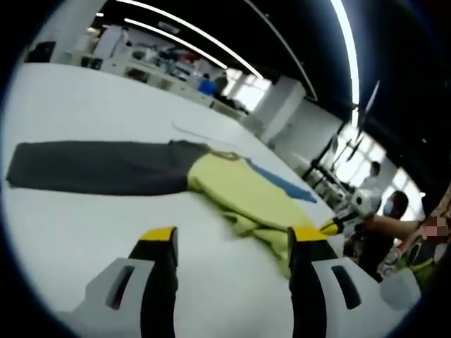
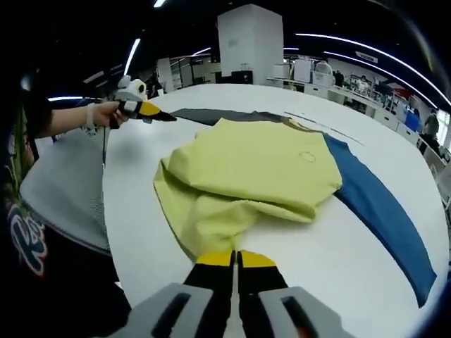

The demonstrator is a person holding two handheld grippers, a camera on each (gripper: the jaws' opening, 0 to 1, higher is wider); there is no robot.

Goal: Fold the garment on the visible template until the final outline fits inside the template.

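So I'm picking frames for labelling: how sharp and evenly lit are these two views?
Left gripper view: soft, garment blurred, window glare at right. Right gripper view: sharper, even light on the white table, fisheye bending its edge.

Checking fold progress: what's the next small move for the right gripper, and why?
Probably lift the right gripper and carry the hem toward the collar. Its jaws look closed on the near edge of the yellow garment, which lies bunched on the white table, while the blue sleeve and grey sleeve still stretch out flat. The left gripper is open, holding nothing.
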